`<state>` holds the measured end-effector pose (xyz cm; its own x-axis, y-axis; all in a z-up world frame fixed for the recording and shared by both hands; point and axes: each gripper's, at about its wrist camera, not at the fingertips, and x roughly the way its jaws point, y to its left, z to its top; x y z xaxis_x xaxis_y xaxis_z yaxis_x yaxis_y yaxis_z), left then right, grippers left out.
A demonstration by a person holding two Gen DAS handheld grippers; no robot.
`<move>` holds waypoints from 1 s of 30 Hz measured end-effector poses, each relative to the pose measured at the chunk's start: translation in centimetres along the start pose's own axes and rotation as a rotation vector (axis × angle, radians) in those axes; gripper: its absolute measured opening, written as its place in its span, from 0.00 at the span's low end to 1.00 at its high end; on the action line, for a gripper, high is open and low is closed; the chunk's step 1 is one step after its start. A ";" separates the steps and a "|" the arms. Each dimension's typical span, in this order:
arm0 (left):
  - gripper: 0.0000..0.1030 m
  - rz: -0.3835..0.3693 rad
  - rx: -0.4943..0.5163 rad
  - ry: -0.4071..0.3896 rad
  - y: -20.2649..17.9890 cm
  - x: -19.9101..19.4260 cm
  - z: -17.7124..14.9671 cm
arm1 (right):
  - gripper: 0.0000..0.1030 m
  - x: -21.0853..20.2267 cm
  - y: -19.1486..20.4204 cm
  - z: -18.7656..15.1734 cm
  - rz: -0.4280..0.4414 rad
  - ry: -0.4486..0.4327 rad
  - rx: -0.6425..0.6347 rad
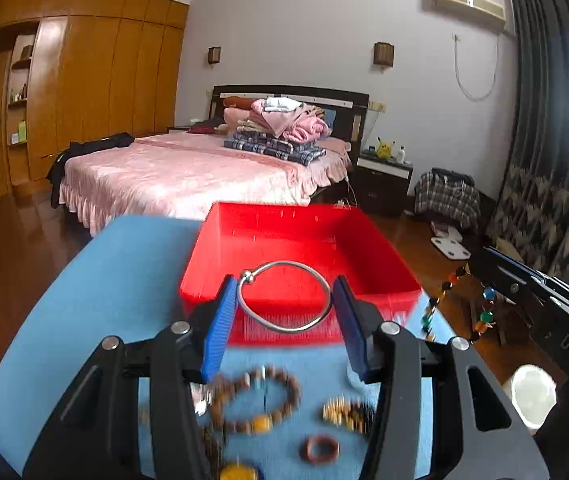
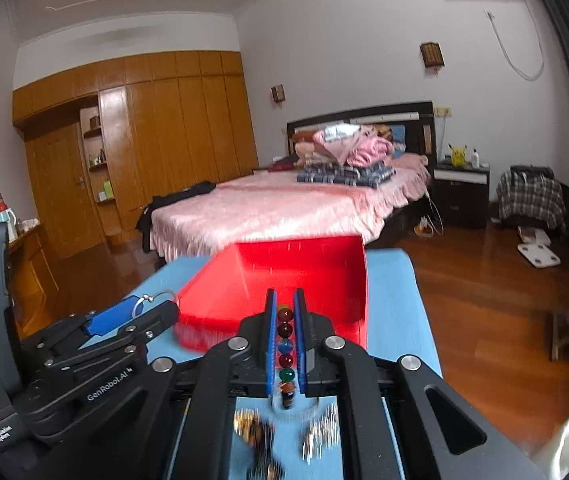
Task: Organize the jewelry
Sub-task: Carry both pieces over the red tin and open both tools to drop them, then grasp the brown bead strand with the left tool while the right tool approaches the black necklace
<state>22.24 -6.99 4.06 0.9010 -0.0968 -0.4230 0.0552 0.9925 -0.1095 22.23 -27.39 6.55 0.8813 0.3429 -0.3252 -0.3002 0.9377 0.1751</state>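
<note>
My left gripper (image 1: 284, 300) is shut on a silver bangle (image 1: 284, 297), held flat between the blue pads above the table, just before the red tray (image 1: 296, 240). It also shows in the right wrist view (image 2: 140, 308) with the bangle (image 2: 152, 298). My right gripper (image 2: 284, 312) is shut on a string of coloured beads (image 2: 285, 344) and holds it up near the tray (image 2: 284, 276). In the left wrist view the beads (image 1: 464, 304) hang from the right gripper (image 1: 480, 268) at the right.
The blue table (image 1: 124, 280) holds a brown bead bracelet (image 1: 256, 400), a reddish ring (image 1: 320, 449), a gold piece (image 1: 344, 412) and other blurred jewelry. Behind are a pink bed (image 1: 188, 176), a wooden wardrobe (image 1: 104, 80) and wooden floor.
</note>
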 end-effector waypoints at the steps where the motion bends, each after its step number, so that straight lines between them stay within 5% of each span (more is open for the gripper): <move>1: 0.46 0.001 -0.001 -0.004 -0.1 0.6 0.7 | 0.08 0.6 0.0 0.6 0.002 -0.005 -0.003; 8: 0.46 -0.001 0.008 0.017 0.2 5.6 3.9 | 0.08 6.6 -0.8 3.9 0.007 -0.019 -0.017; 15: 0.47 -0.004 0.011 0.073 1.1 9.2 4.3 | 0.13 11.0 -2.4 2.9 0.007 0.063 0.029; 17: 0.61 -0.001 0.009 0.071 1.6 9.2 4.0 | 0.24 11.0 -2.8 2.4 -0.001 0.064 0.036; 24: 0.70 0.006 -0.013 0.040 3.3 6.2 3.6 | 0.45 8.1 -3.3 1.6 -0.022 0.039 0.066; 30: 0.75 0.028 0.028 0.025 4.1 1.2 1.6 | 0.49 3.3 -2.4 -0.5 -0.033 0.033 0.059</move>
<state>24.28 -2.93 4.57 0.8913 -0.0702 -0.4479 0.0421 0.9965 -0.0723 25.68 -28.43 4.57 0.8774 0.3142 -0.3624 -0.2482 0.9440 0.2176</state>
